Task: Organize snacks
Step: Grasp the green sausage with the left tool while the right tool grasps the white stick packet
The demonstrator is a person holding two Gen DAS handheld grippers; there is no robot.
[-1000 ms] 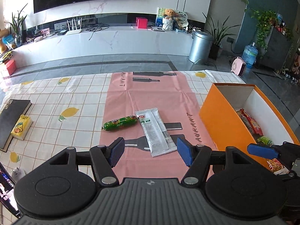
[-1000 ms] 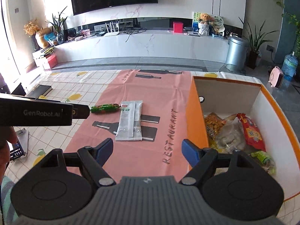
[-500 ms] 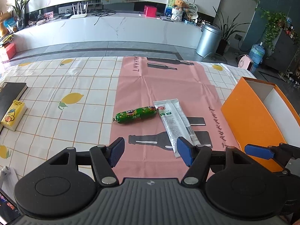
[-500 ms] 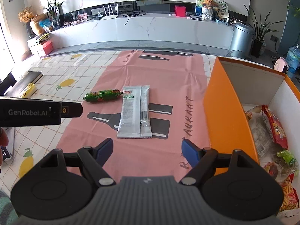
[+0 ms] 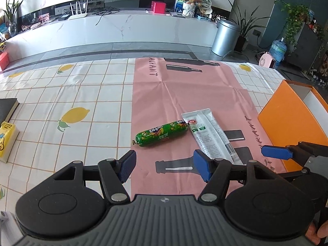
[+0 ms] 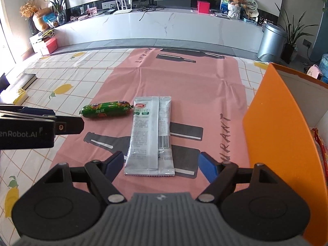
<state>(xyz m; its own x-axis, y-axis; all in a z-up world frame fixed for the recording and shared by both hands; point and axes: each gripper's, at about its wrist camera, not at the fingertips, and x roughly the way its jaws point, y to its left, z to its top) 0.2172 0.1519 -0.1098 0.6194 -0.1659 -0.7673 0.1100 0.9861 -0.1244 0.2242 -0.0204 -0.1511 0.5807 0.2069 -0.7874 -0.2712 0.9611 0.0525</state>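
Nearest the right wrist camera, the right gripper (image 6: 161, 164) stands with its jaws wide and nothing between the pads, its two fingers lined up either side of the near end of the white packet (image 6: 150, 135), which lies flat on the pink mat (image 6: 184, 86) with its long side running away from the camera; that lineup looks meant for a grip across the packet's narrow width. In the left wrist view the left gripper (image 5: 164, 165) is likewise wide and empty, hanging above the mat just short of the green sausage (image 5: 162, 133), so each hand seems aimed at its own snack. The sausage lies across the mat, its far end just beside, perhaps touching, the top corner of the packet. To the right stands the orange box (image 6: 272, 123), open at the top, with a few wrapped snacks showing inside against its far wall; placed right beside the mat, it is likely where both loose items belong. Further out, the checked tablecloth (image 5: 61, 94) with lemon prints carries a yellow carton (image 5: 7, 141) and a dark book (image 5: 7, 107) at its left edge. Beyond the table are a white counter (image 6: 164, 26) and a metal bin (image 6: 270, 41).
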